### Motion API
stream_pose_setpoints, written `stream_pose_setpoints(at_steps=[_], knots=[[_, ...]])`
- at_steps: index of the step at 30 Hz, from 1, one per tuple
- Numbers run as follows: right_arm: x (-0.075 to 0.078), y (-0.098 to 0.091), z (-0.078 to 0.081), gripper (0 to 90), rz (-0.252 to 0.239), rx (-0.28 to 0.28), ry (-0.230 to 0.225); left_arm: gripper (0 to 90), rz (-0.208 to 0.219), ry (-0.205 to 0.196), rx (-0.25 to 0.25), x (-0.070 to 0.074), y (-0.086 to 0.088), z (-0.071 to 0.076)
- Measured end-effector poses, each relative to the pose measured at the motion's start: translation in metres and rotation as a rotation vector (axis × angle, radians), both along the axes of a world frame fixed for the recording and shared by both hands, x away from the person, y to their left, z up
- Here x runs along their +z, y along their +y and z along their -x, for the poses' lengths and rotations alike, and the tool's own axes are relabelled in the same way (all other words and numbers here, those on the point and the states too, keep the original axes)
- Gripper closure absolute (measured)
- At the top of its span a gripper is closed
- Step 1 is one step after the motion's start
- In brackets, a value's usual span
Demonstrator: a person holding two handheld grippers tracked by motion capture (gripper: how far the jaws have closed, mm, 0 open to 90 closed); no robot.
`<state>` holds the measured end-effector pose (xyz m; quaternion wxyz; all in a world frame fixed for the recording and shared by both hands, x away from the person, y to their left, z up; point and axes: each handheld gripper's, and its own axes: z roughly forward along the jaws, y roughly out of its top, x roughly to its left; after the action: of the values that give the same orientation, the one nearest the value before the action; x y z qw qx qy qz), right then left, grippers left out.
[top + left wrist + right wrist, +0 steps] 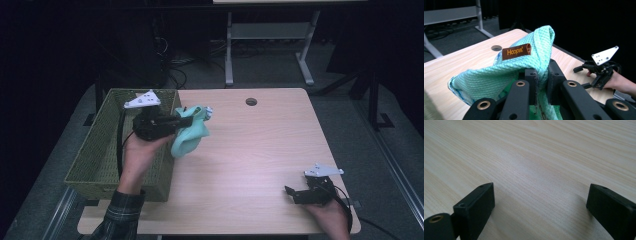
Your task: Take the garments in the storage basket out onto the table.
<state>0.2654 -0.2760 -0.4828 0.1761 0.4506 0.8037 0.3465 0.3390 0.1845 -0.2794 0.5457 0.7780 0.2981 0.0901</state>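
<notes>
A mint-green knitted cloth (190, 132) with a brown "Hoopet" label (516, 51) hangs in the air just right of the basket's right rim. My left gripper (185, 121) is shut on the cloth, and in the left gripper view its black jaws pinch a fold of the cloth (486, 75) between them. My right gripper (294, 192) rests low at the table's front right corner. Its jaws stand wide apart with only bare wood (536, 170) between them. The left gripper view shows that right gripper (584, 75) farther off.
A green woven basket (100, 150) stands on the left end of the wooden table (250, 150). A round cable hole (251, 101) sits near the far edge. Behind the table are another desk's legs (229, 50) and floor cables.
</notes>
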Motion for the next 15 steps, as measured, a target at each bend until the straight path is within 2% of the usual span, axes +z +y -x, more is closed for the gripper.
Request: stream_pose_setpoints(at_steps=[4,7,15], knots=[[0.000,0.000,0.000,7.6,0.000,0.000,0.000,81.0,-0.002,0.005,-0.015,-0.005,-0.012,0.000],[0.000,0.000,0.000,7.6,0.000,0.000,0.000,80.9,-0.019,0.012,-0.042,-0.014,-0.028,0.000],[0.000,0.000,0.000,7.6,-0.001,-0.001,0.000,81.0,-0.035,0.033,-0.076,-0.028,-0.048,0.000]])
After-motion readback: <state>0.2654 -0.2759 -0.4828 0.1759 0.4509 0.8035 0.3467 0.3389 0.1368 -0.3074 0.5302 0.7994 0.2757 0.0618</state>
